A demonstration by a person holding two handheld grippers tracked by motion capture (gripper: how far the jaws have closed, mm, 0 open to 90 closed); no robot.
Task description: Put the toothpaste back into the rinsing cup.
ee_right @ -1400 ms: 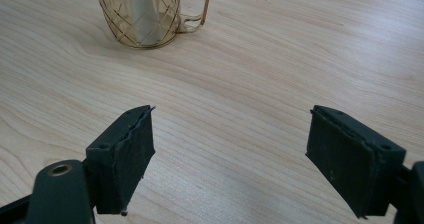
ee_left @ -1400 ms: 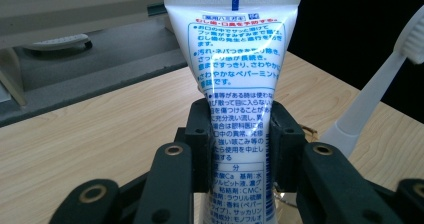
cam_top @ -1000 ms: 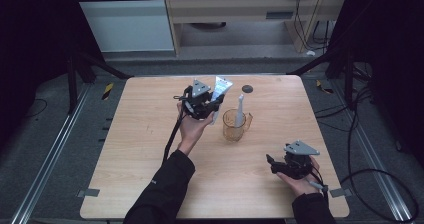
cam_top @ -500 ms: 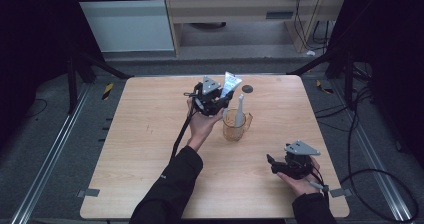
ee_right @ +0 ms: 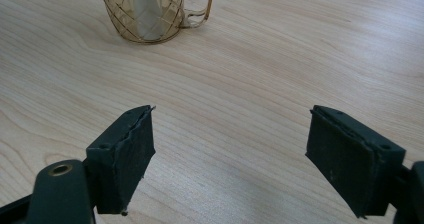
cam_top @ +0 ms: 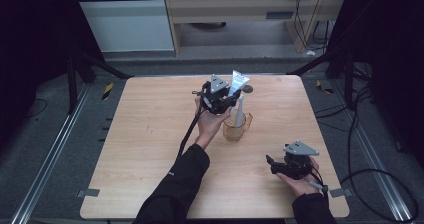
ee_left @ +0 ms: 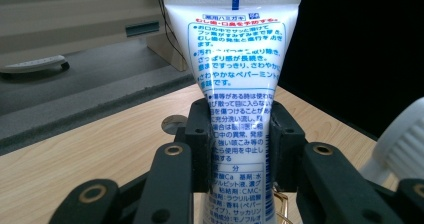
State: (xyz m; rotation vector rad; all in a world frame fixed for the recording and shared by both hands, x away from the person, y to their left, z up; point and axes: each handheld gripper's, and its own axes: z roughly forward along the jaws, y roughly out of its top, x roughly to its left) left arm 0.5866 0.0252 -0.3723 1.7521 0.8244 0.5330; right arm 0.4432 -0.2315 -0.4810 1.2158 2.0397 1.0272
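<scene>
Left hand-held gripper (cam_top: 226, 100) clamped on white toothpaste tube (ee_left: 239, 84), pads pressing both sides of lower body, crimped flat end up. Tube long axis near upright, hanging over amber cup (cam_top: 236, 129), a little toward far-left of it; left hand much nearer to cup. Next move probably straight down into cup. Cup already holding pale upright item (ee_right: 150, 14), maybe toothbrush, cannot tell surely. Right hand-held gripper (ee_right: 227, 159) wide open, holding nothing, low over tabletop (cam_top: 150, 134), well apart from cup.

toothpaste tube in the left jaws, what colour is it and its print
White toothpaste tube with blue print, clearest in the left gripper view.
</scene>
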